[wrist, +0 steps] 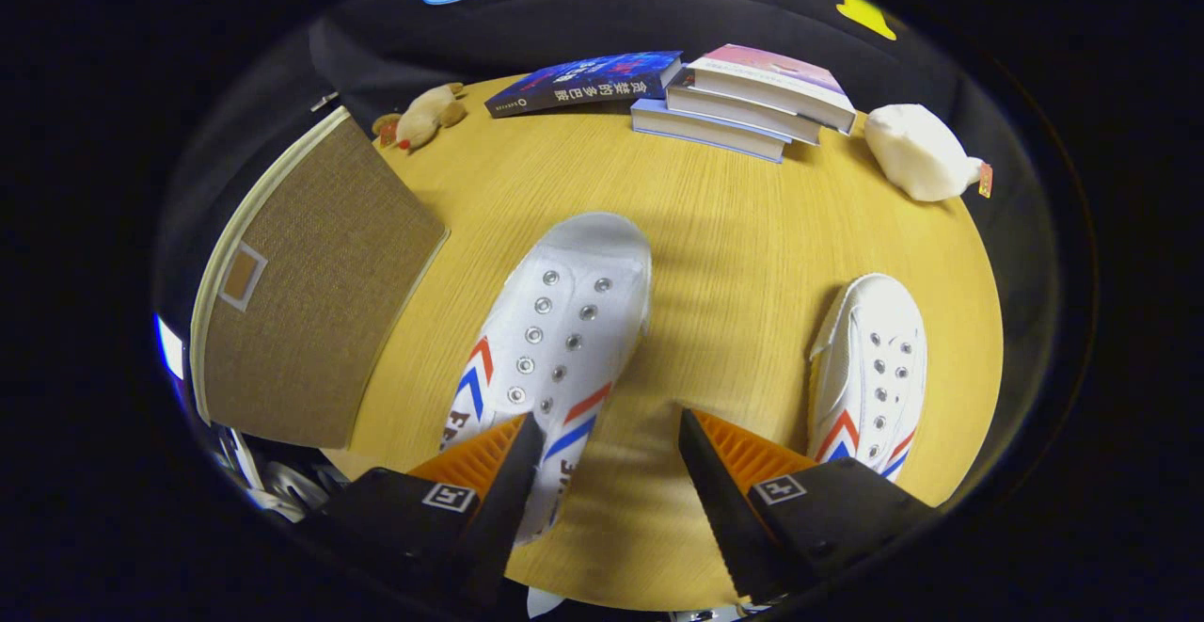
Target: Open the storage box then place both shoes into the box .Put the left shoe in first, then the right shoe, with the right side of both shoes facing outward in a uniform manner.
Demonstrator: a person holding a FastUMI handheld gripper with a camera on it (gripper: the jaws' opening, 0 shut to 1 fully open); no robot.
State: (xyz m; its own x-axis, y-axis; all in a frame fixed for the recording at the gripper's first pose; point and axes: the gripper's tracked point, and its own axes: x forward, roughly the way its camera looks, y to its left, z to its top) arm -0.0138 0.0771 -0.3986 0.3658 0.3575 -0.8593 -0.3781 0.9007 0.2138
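Two white canvas shoes with red and blue chevrons lie on the wooden table (734,255), toes pointing away from me. The larger-looking shoe (555,330) is just ahead of my fingers, and its heel end passes under the left finger (489,457). The second shoe (870,373) lies beyond and to the right of the right finger (743,457). My gripper (609,417) is open, with bare tabletop and the first shoe's side stripes showing in the gap. The brown fabric storage box (310,293) with pale piping stands to the left of the shoes, its lid shut.
Along the table's far edge lie a dark blue book (588,83) and a stack of three books (748,100). A small tan plush toy (423,116) is near the box's far corner and a white plush toy (917,164) at the far right.
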